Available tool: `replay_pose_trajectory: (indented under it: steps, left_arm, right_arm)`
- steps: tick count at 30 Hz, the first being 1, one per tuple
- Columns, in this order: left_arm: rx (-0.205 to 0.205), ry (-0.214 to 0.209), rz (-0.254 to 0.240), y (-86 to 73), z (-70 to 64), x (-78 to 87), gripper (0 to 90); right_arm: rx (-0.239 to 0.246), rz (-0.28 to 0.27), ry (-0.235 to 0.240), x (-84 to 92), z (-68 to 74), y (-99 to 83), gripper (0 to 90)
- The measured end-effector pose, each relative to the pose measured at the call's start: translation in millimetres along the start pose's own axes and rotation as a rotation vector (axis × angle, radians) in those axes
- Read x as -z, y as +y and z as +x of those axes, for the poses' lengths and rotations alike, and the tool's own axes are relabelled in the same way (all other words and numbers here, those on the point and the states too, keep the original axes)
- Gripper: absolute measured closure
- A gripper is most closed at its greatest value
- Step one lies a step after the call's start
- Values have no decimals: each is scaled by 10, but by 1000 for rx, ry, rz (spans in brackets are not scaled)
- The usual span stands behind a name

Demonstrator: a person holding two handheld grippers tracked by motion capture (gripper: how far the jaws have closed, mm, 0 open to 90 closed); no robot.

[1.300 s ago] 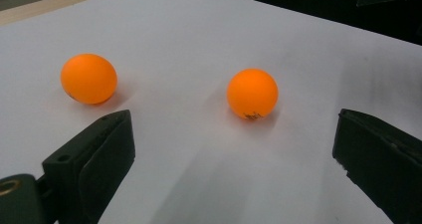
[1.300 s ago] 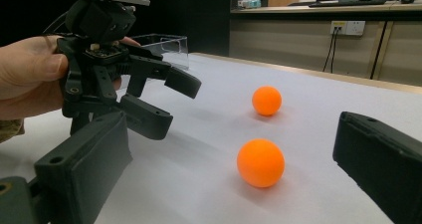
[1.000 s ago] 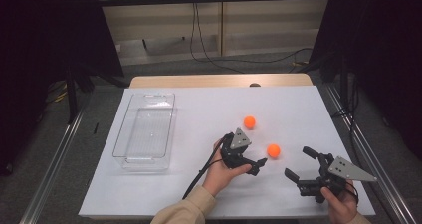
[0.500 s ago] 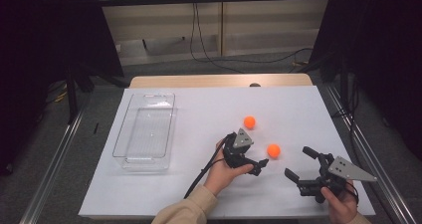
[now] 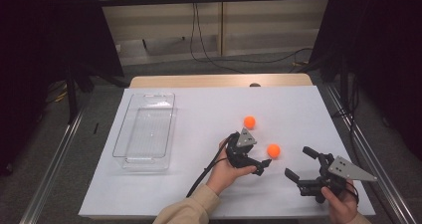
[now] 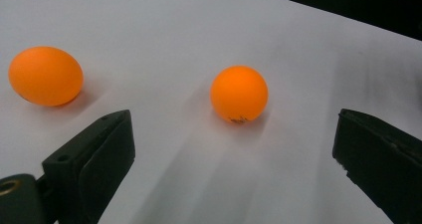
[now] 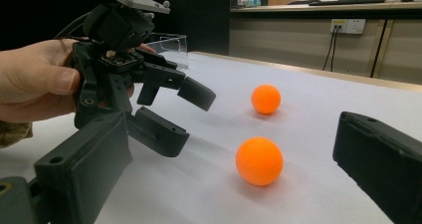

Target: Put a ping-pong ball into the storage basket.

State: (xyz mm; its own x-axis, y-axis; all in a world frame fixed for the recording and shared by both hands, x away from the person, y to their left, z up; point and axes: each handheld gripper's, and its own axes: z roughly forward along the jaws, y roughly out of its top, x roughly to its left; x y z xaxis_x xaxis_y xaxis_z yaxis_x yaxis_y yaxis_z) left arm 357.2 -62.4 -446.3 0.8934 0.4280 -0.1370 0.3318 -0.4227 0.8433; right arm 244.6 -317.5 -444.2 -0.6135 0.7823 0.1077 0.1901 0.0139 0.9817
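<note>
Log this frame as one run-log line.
left gripper: open, facing near ball | right gripper: open, idle | far ball: on table | tray: empty

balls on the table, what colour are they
Orange, both balls; clearest in the left gripper view.

I see my left gripper point(image 5: 264, 160) creeping a little toward the nearer orange ball point(image 5: 273, 151) since a second ago, its jaws spread and now just beside that ball. My left hand point(image 5: 225, 171) slides forward with it over the table point(image 5: 194, 129).
</note>
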Motion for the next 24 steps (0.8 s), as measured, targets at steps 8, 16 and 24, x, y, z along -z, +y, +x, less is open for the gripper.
replay_pose_trajectory:
  steps: [8, 16, 24]
  left_arm:
    - [-2, -15, 3, 3, -6, -28, 31]
    - [10, -15, 8, -5, 15, -61, 31]
    - [9, -12, 10, 4, 20, -81, 32]
  right_arm:
    - [2, -2, 1, 1, 0, 1, 11]
    - [1, -3, 1, 1, 1, 1, 11]
    - [-1, -4, 3, 3, 0, 2, 11]
